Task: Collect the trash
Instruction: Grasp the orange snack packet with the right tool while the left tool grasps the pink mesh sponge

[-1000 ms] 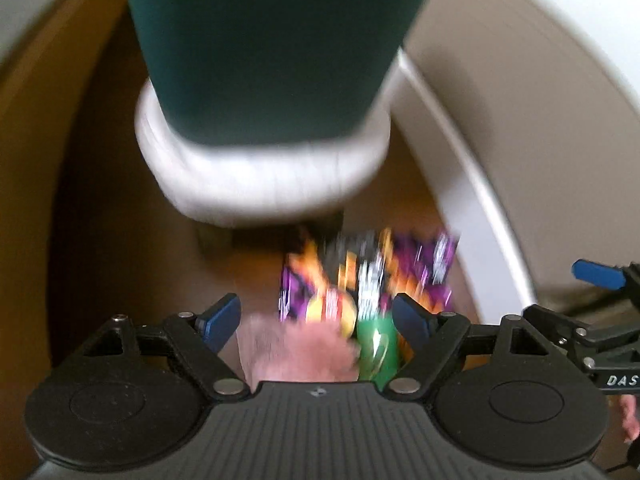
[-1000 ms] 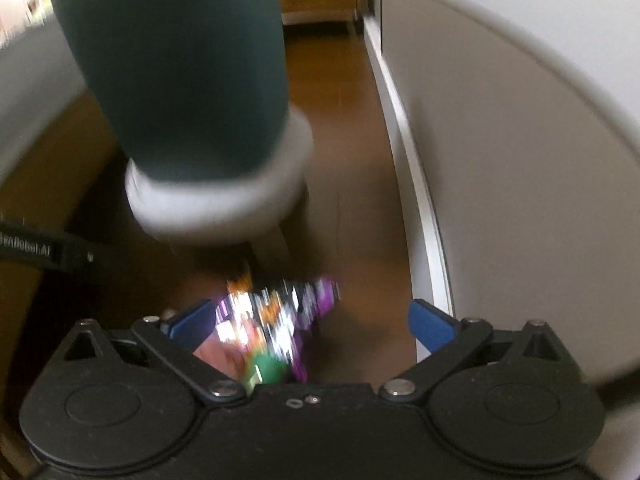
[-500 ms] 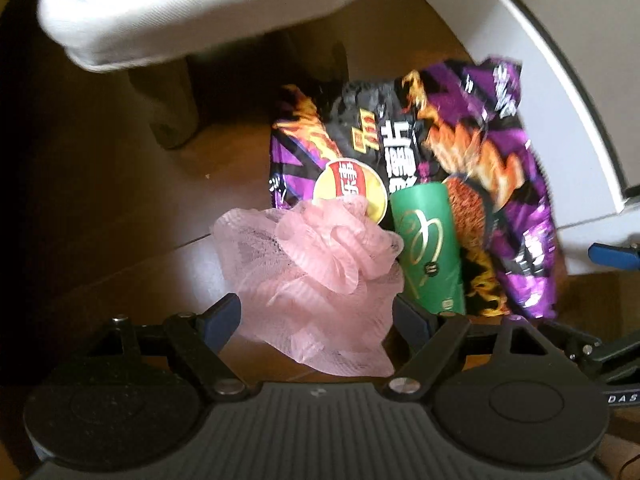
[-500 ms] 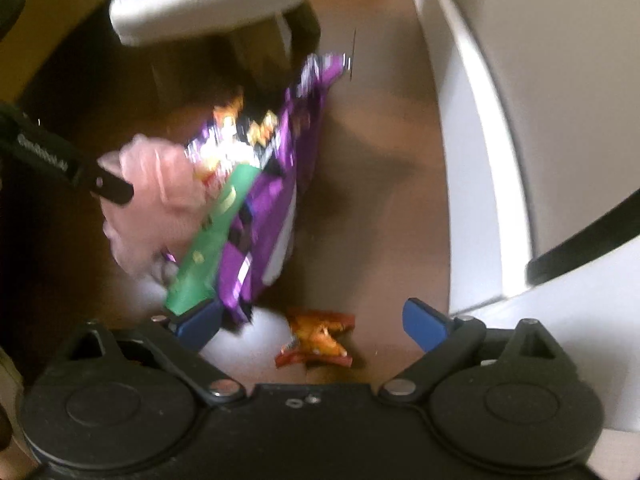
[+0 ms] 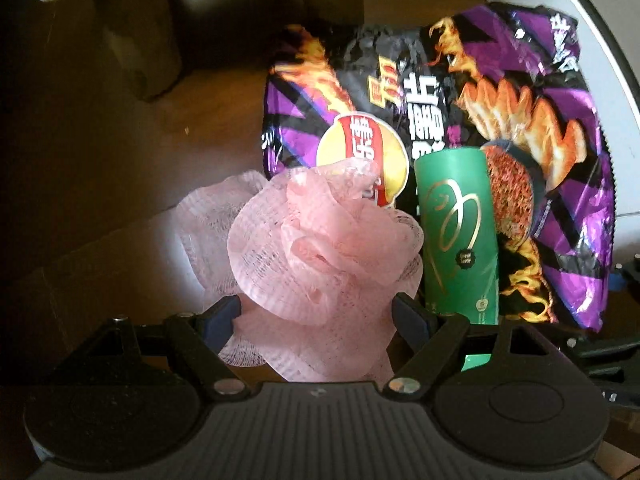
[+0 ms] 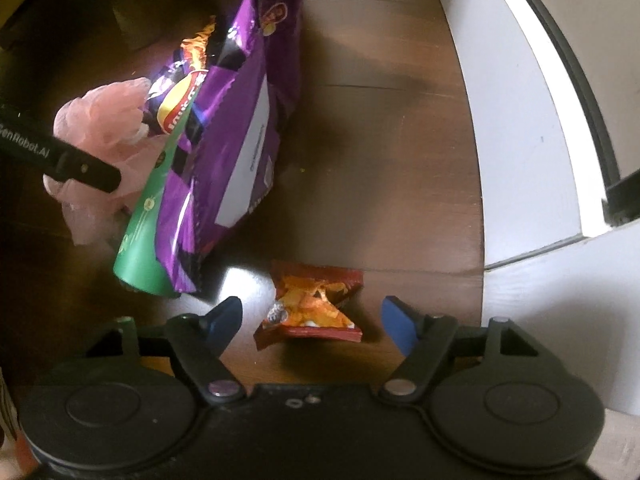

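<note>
Closing, right tongs [image 6: 312,314] straddle crinkled orange wrapper [image 6: 312,306]; left tongs [image 5: 316,316] gape around pink mesh pouf [image 5: 312,248].

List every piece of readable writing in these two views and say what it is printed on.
"enRobot.AI", start cut off: black bar at left edge.
"薯片": purple chip bag.
Too small or blurred: green pack, bag's white back label, orange wrapper.
</note>
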Available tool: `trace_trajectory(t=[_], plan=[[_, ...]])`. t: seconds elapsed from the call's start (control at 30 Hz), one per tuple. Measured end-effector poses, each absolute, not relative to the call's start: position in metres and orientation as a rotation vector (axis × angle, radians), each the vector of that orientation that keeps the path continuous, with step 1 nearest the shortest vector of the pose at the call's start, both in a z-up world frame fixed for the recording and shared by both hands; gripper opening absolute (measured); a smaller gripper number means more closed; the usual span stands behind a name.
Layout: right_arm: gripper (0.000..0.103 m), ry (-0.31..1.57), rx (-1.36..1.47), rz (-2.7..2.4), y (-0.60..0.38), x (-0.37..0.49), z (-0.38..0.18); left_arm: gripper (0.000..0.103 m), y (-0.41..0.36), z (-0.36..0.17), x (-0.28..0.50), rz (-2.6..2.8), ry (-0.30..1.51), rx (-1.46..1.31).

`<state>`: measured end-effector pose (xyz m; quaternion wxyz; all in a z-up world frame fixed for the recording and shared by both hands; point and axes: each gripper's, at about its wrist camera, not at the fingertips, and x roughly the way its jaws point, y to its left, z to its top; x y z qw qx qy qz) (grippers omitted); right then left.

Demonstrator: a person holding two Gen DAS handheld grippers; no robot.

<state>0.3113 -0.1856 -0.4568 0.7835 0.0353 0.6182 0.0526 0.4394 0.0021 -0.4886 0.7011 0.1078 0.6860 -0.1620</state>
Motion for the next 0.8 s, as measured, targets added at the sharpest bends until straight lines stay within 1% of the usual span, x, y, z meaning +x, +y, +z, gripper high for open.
trace_trajectory(t=[0.07, 0.13, 0.17, 0.2, 0.23, 0.27, 0.3, 0.33, 0.4, 0.43, 0.47, 0.53, 0.8], plan=[[0.073, 1.339, 0.081, 0.113, -0.186, 0.313, -0.459, 0.077, 0.004, -0.493, 0.440, -0.358, 1.542, 0.246], [0.064, 1.348, 0.069, 0.108, -0.190, 0.314, -0.463, 0.065, 0.006, -0.495, 0.440, -0.349, 1.556, 0.240], [0.062, 1.351, 0.064, 0.109, -0.190, 0.314, -0.463, 0.062, 0.007, -0.495, 0.440, -0.347, 1.561, 0.233], [0.057, 1.353, 0.056, 0.107, -0.190, 0.313, -0.464, 0.058, 0.009, -0.495, 0.440, -0.343, 1.564, 0.226], [0.054, 1.350, 0.047, 0.102, -0.191, 0.311, -0.464, 0.054, 0.011, -0.496, 0.440, -0.340, 1.566, 0.219], [0.054, 1.346, 0.039, 0.100, -0.191, 0.308, -0.464, 0.050, 0.013, -0.495, 0.440, -0.341, 1.568, 0.210], [0.051, 1.337, 0.031, 0.097, -0.191, 0.305, -0.462, 0.042, 0.017, -0.495, 0.440, -0.344, 1.570, 0.204], [0.048, 1.329, 0.025, 0.089, -0.187, 0.305, -0.464, 0.038, 0.018, -0.494, 0.440, -0.348, 1.571, 0.198], [0.042, 1.326, 0.037, 0.078, -0.189, 0.302, -0.461, 0.034, 0.018, -0.495, 0.439, -0.353, 1.573, 0.191], [0.042, 1.324, 0.046, 0.072, -0.189, 0.300, -0.458, 0.032, 0.017, -0.492, 0.437, -0.361, 1.575, 0.189], [0.042, 1.318, 0.055, 0.065, -0.190, 0.299, -0.457, 0.032, 0.018, -0.490, 0.436, -0.367, 1.575, 0.188], [0.042, 1.304, 0.066, 0.047, -0.191, 0.295, -0.451, 0.025, 0.017, -0.487, 0.437, -0.366, 1.574, 0.186], [0.041, 1.231, 0.113, -0.019, -0.198, 0.281, -0.412, 0.024, 0.021, -0.454, 0.435, -0.363, 1.540, 0.177]])
